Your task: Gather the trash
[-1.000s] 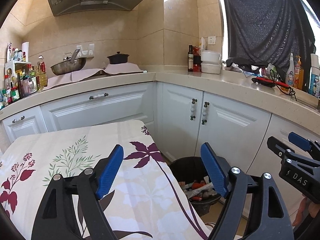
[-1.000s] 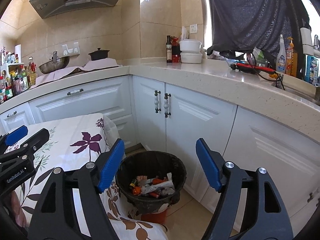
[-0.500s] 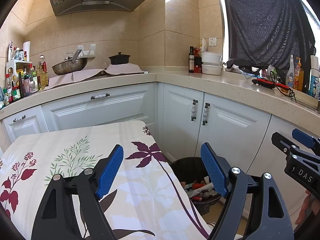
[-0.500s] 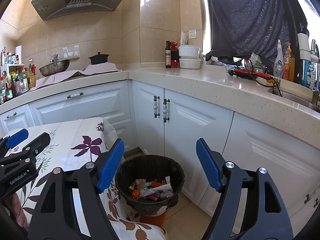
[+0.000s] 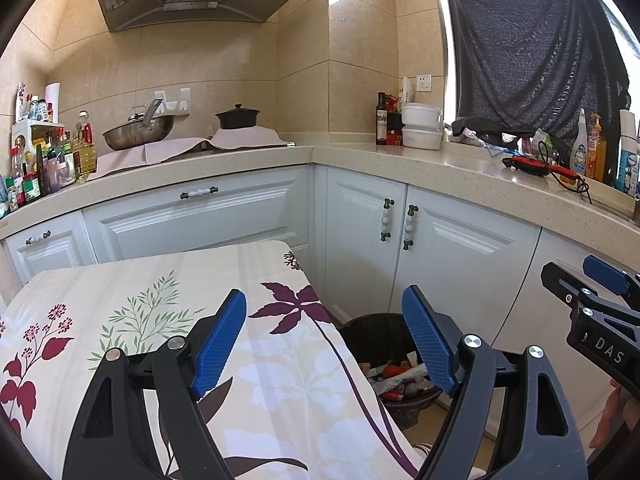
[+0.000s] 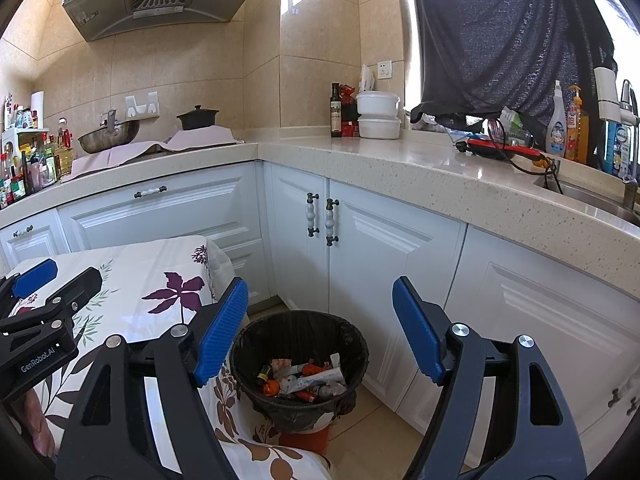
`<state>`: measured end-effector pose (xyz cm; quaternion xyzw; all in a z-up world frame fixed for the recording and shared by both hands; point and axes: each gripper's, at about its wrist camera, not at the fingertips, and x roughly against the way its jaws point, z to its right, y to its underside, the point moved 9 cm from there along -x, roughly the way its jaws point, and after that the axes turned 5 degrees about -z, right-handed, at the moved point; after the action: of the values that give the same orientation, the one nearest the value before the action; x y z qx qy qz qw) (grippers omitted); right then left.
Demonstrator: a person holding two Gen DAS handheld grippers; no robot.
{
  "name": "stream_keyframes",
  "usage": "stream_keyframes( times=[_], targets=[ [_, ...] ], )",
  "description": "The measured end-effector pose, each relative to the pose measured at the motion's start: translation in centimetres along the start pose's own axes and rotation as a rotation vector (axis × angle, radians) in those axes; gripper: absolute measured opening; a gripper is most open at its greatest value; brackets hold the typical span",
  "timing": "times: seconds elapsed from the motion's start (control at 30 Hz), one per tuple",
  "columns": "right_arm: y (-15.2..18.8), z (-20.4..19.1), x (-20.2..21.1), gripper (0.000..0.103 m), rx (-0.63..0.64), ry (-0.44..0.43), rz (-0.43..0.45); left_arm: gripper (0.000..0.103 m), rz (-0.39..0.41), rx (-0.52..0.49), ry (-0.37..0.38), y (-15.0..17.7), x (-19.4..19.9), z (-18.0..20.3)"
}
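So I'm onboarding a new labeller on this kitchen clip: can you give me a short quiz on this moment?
1. True or false: the left gripper and the right gripper are both open and hold nothing.
2. Where does the trash bin stand? A) on the counter B) on the floor beside the table with the floral cloth C) in the sink
3. Fill in: on the counter corner, two white ___ are stacked beside a dark bottle.

Key: 1 true; 2 B; 3 containers.
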<state>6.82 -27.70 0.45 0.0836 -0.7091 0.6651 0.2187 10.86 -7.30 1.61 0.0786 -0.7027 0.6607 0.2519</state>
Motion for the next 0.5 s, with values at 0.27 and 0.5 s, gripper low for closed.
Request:
stream_keyframes(
  times=[0.27, 0.5],
  targets=[
    [0.0, 0.03, -0.03, 0.073, 0.0, -0.001, 0.001, 0.078, -0.003, -0.002, 0.002, 0.06, 0.02, 0.11],
    [-0.02, 0.03, -0.01, 0.073, 0.0, -0.001, 0.002, 0.078, -0.003, -0.004, 0.004, 0.15, 0.08, 0.1]
  ],
)
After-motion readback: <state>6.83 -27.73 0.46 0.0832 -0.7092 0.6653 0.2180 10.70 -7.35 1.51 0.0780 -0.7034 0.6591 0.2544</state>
